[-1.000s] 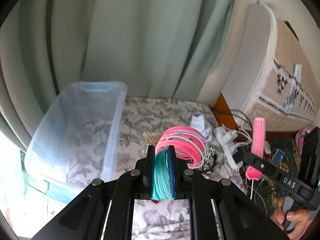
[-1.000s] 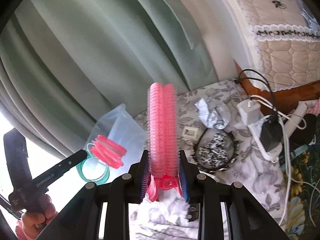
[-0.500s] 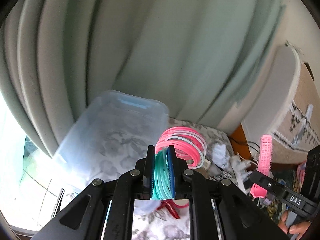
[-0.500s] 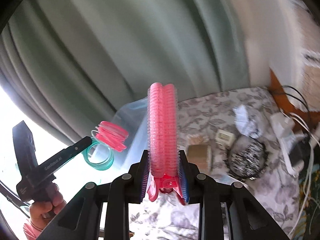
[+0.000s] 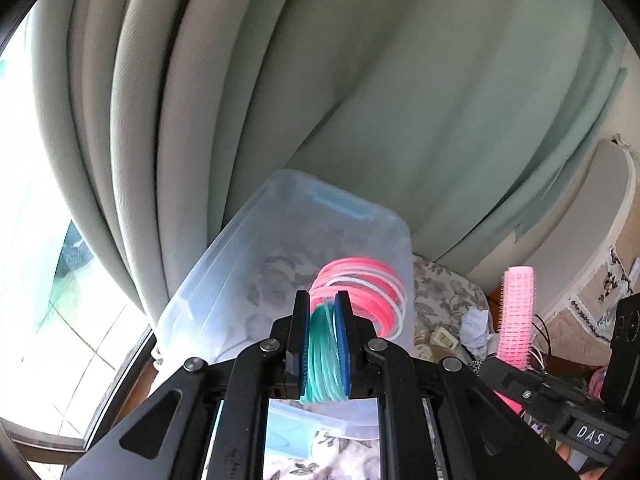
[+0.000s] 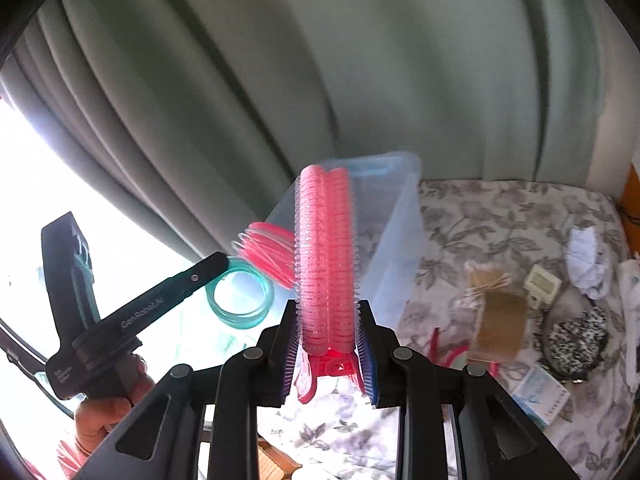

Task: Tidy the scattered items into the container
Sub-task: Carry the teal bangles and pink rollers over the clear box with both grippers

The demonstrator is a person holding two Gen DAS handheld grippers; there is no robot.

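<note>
Two handheld grippers appear: the left gripper [image 5: 324,344] at 6 o'clock in its own view, the right gripper [image 6: 328,344] at 6 o'clock in its own. One clear plastic container [image 5: 280,240] sits near centre. Two bundles of thin rings: one teal bundle [image 5: 324,360] at 6 o'clock and one pink bundle [image 5: 360,292] toward 4 o'clock. One pink hair roller [image 6: 326,256] stands at centre. On the floral cloth [image 6: 500,216] at 3 o'clock: one crumpled paper [image 6: 586,256], one pack of cotton swabs [image 6: 496,304], one speckled headband [image 6: 576,340].
</note>
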